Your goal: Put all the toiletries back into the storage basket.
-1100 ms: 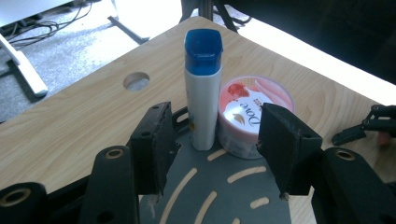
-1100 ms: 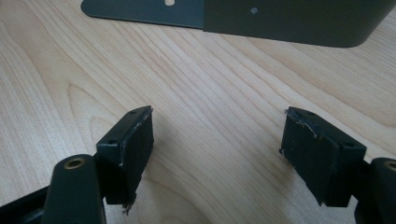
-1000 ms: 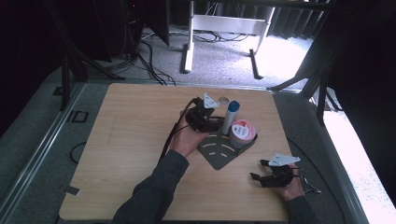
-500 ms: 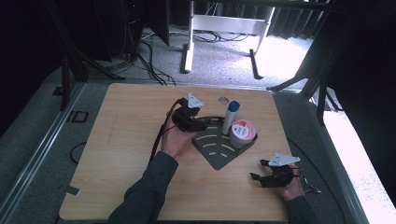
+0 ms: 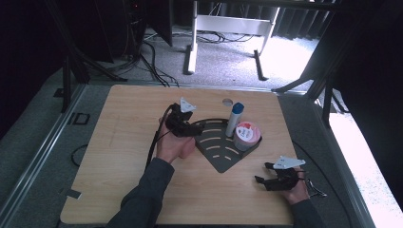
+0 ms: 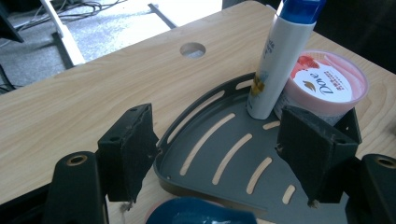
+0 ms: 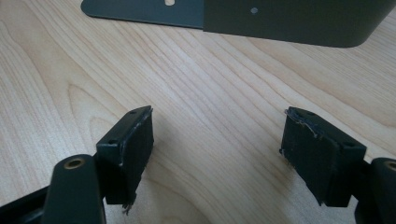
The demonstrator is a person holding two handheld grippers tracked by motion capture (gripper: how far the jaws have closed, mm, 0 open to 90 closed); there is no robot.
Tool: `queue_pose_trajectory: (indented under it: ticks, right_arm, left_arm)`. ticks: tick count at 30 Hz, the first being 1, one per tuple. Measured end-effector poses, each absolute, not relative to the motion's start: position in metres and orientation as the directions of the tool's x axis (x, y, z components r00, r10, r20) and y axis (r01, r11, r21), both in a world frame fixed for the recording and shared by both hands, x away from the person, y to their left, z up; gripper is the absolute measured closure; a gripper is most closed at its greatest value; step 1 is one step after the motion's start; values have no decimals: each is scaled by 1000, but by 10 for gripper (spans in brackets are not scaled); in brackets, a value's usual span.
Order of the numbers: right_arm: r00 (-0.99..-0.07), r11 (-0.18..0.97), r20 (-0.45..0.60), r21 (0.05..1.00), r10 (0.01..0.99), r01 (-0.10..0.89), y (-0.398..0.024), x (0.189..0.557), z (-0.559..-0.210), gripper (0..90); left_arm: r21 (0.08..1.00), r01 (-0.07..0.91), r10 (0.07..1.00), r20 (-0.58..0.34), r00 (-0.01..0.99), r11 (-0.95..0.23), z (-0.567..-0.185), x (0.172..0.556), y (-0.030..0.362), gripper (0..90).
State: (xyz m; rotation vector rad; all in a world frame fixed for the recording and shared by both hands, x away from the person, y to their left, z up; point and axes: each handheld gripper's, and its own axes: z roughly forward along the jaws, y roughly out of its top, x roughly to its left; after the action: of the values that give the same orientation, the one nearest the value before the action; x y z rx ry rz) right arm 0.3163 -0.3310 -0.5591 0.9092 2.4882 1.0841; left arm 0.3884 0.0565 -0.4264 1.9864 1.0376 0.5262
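A dark grey slotted corner tray [image 5: 221, 151] lies at the table's centre right. In its far corner a white tube with a blue cap [image 5: 234, 118] stands upright beside a pink Dove jar [image 5: 246, 135]. My left gripper [image 5: 197, 127] hovers at the tray's left edge, pointing at it; its jaws have just been opening and stand wide with nothing gripped. In the left gripper view the tray [image 6: 224, 154], tube [image 6: 275, 65] and jar [image 6: 322, 86] lie beyond the left gripper [image 6: 219, 154]. My right gripper [image 5: 261, 173] rests open near the front right, with bare wood between the pads of the right gripper [image 7: 219, 154].
A round hole [image 5: 227, 101] sits in the wooden tabletop [image 5: 119, 142] behind the tray. A blurred blue rounded thing [image 6: 201, 212] shows at the bottom of the left gripper view. The tray's outer wall [image 7: 289, 18] crosses the top of the right gripper view. Cables lie on the floor beyond.
My left gripper has drawn back leftward from beside the tube to the tray's left edge. The right hand has stayed put.
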Motion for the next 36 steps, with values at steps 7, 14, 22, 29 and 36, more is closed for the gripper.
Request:
queue_pose_trajectory:
  ticks: [7,14,22,29,36]
  right_arm:
    - [-763,520,-2,733,646,438,-331,316,-559,249]
    - [-763,521,-3,733,646,438,-331,316,-559,249]
    - [-764,521,-3,733,646,438,-331,316,-559,248]
    - [-764,521,-3,732,646,438,-331,316,-559,247]
    - [-764,521,-3,732,646,438,-331,316,-559,248]
  left_arm:
    - [816,482,821,-18,571,-318,-438,385,63,279]
    - [813,487,818,-24,575,-319,-450,383,66,280]
    - [807,498,820,-30,571,-318,-462,381,69,305]
    - [801,507,820,-38,572,-317,-469,381,73,335]
    - [803,504,824,-27,565,-319,-472,380,76,400]
